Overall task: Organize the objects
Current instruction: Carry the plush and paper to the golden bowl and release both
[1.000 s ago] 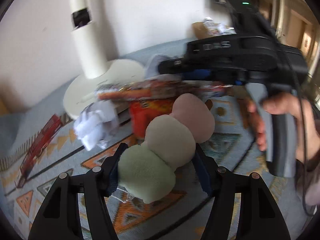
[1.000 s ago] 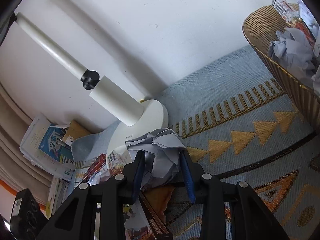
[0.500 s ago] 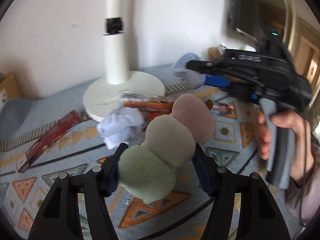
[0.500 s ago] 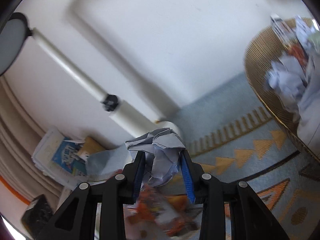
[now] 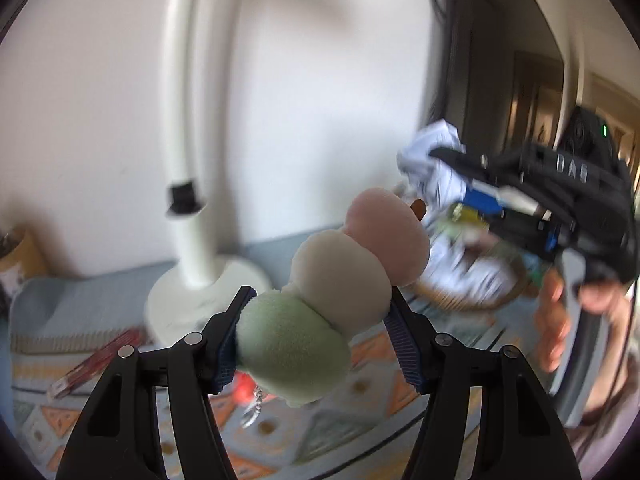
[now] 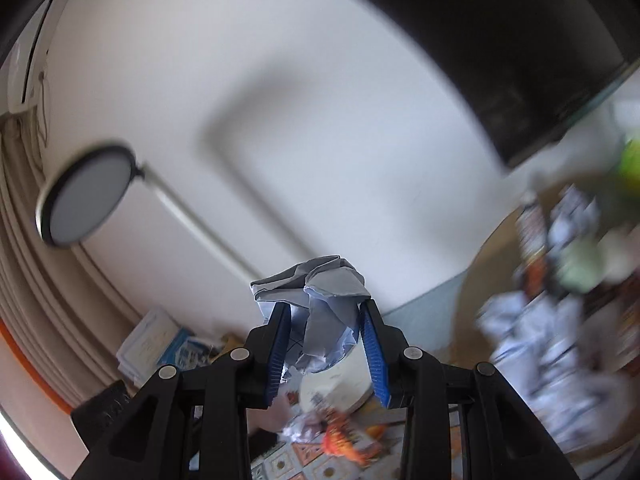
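Note:
My left gripper is shut on a plush toy of three soft balls, green, cream and pink, held up above the rug. My right gripper is shut on a crumpled ball of white paper, raised high. In the left wrist view the right gripper holds that paper ball above a wicker basket. The basket shows blurred at the right of the right wrist view, with crumpled paper and wrappers inside.
A white floor lamp with a round base stands by the wall on a patterned rug. A red box lies left on the rug. Wrappers and paper lie below. Books are stacked at left.
Both grippers have risen from the rug with their loads. The right gripper has swung the paper ball toward the basket. The left gripper has lifted the plush toy and tilted up.

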